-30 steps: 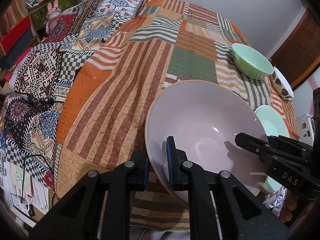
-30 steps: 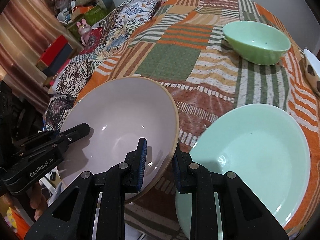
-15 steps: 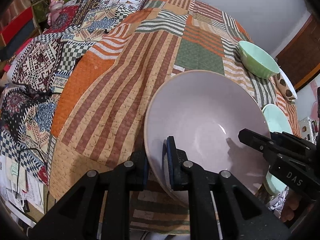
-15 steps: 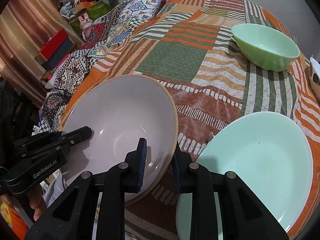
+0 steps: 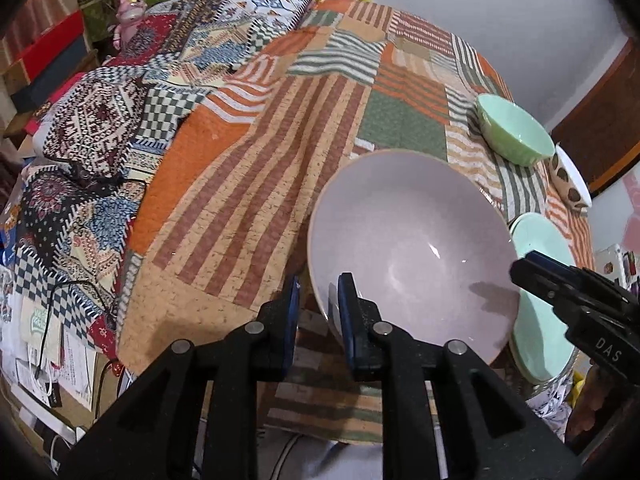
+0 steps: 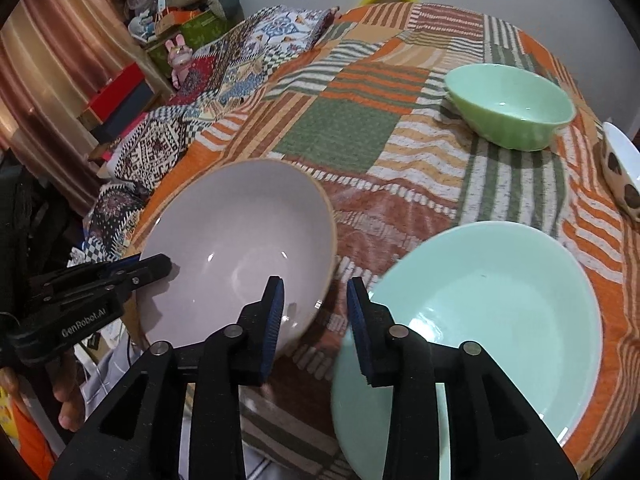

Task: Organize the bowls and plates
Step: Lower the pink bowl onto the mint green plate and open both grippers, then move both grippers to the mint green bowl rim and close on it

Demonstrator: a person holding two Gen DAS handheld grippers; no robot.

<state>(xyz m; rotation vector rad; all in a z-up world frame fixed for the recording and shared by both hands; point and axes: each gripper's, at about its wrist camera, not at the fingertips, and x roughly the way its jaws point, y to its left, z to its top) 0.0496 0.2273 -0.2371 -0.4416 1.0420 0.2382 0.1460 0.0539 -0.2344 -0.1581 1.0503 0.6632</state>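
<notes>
1. The left gripper (image 5: 318, 314) has its fingers spread astride the near-left rim of the pink bowl (image 5: 412, 240), not clamping it.
2. The right gripper (image 6: 314, 312) has its fingers released astride that bowl's right rim.
3. The bowl sits on the quilt (image 6: 340, 132), left of the green plate (image 6: 492, 312).

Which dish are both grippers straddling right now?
The big pale lilac bowl; its rim sits between each gripper's open fingers. The mint plate, green bowl and spotted bowl lie untouched.
</notes>
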